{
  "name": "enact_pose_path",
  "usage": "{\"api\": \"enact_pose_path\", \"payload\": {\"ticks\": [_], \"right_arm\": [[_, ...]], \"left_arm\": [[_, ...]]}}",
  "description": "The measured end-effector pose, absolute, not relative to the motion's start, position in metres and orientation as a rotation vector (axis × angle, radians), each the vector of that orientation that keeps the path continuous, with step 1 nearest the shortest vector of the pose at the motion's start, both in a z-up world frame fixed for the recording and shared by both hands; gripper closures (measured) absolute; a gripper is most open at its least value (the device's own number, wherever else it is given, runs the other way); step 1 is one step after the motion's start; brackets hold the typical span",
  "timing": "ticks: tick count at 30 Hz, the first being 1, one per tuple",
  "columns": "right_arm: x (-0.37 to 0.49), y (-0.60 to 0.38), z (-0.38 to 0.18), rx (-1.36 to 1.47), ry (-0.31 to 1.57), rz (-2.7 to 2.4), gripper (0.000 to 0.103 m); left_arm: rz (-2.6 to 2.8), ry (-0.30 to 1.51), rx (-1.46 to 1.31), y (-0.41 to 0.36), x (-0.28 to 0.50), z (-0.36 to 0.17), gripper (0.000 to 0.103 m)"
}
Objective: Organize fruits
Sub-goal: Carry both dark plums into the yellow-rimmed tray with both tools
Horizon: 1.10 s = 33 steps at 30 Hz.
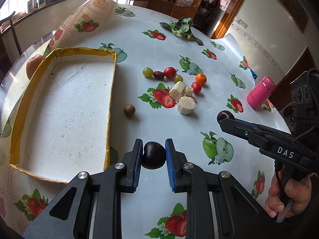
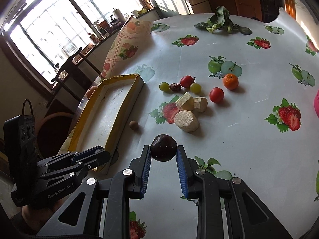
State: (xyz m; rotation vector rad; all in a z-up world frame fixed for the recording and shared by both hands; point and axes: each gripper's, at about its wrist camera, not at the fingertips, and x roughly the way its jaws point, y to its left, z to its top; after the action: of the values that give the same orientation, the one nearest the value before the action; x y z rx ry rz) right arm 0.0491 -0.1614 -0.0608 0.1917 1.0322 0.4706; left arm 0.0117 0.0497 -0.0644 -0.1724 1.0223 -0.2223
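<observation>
I saw a glossy plastic cloth [image 1: 155, 123] over the counter — the tray [image 1: 65, 107] looked rough, matt foam edged in yellow tape, both plums [image 2: 163, 148] dully shiny.

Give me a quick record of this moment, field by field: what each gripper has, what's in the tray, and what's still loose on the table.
left gripper: shut on a dark plum
right gripper: shut on a second dark plum
tray: yellow-edged, white inside, nothing in it
loose fruit: two green grapes, two cherry tomatoes, red date, mandarin, small brown round fruit
other items: three pale cylindrical chunks, leafy greens, pink bottle
surface: fruit-print tablecloth
</observation>
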Motion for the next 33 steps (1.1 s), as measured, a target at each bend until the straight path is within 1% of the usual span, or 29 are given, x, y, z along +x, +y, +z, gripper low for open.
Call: {"api": "enact_pose_path", "payload": {"ticks": [18, 24, 33], "right_arm": [[0.032, -0.051, -0.053, 0.085, 1.034, 0.672, 0.077], [0.031, -0.013, -0.055, 0.038, 1.039, 0.736, 0.077], [0.040, 0.029, -0.075, -0.017, 1.082, 0.783, 0.077]], "left_arm": [[-0.050, 0.979, -0.284, 0.156, -0.005, -0.059, 0.083], [-0.020, 0.972, -0.302, 0.177, 0.001, -0.060, 0.083], [0.001, 0.988, -0.311, 0.194, 0.018, -0.072, 0.083]]}}
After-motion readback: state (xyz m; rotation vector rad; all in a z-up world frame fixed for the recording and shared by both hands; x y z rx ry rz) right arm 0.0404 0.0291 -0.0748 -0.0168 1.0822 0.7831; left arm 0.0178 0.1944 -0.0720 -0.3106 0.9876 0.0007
